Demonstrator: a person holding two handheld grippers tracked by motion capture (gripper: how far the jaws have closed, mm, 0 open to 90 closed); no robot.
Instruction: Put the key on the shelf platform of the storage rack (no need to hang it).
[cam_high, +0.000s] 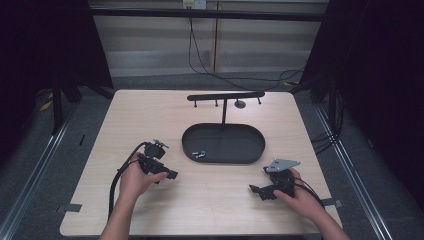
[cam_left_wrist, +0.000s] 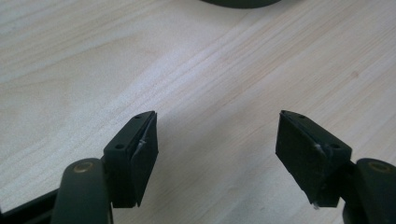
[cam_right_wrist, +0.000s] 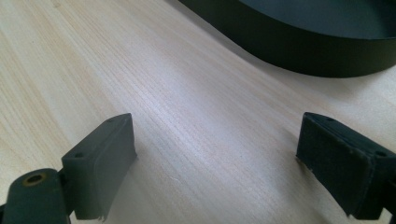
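Black cables (cam_high: 200, 55) trail across the grey floor (cam_high: 165, 80).

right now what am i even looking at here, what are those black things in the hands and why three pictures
A person sits at a wooden table holding a hand-operated claw in each hand: the left claw and the right claw. The high view looks down from above. The other two pictures come from cameras riding on each claw, looking along its two black jaws. On the table sits a black oval tray with a hanging stand rising from it and a small shiny item inside. Both claws are open and hold nothing.
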